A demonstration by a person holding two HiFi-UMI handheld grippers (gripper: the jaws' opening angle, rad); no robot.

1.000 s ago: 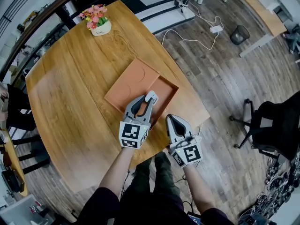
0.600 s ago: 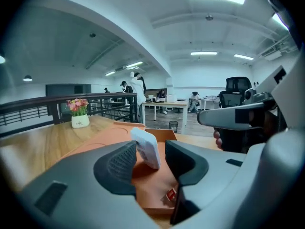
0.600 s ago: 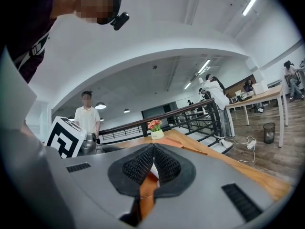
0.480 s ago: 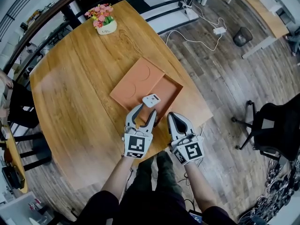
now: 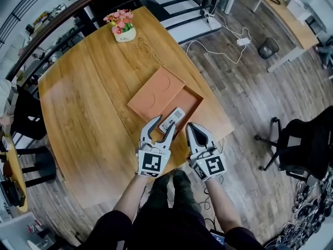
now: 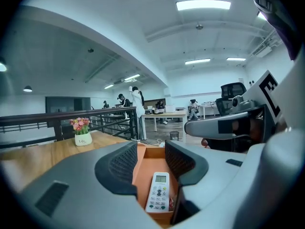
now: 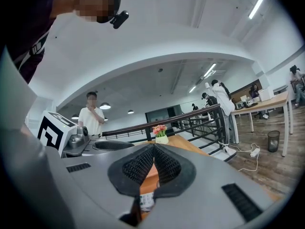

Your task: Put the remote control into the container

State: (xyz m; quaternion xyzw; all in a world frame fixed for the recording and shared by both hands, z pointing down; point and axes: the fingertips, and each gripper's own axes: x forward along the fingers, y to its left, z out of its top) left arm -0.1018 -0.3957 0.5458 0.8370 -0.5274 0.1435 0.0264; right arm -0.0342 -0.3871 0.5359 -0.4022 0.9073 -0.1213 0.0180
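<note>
A white remote control point(image 5: 172, 120) lies flat in the shallow orange container point(image 5: 191, 99) on the wooden table; in the left gripper view the remote control point(image 6: 159, 192) rests face up on the container floor point(image 6: 153, 162). My left gripper point(image 5: 161, 128) hangs just short of the remote's near end, its jaws spread wide and touching nothing. From its own camera the left gripper point(image 6: 150, 159) frames the remote between apart pads. My right gripper point(image 5: 192, 127) hovers beside it at the container's near corner, jaws pressed together and empty. A strip of the remote point(image 7: 147, 200) shows below the right gripper point(image 7: 153, 149).
The container's flat orange lid point(image 5: 154, 92) lies against its left side. A pot of pink flowers point(image 5: 123, 26) stands at the table's far edge. The table edge point(image 5: 216, 134) runs just right of the grippers. A railing and other people stand beyond the table.
The left gripper opened and let go of the remote, which now lies in the container. That gripper drew back toward me. The right gripper stayed shut and barely moved.
</note>
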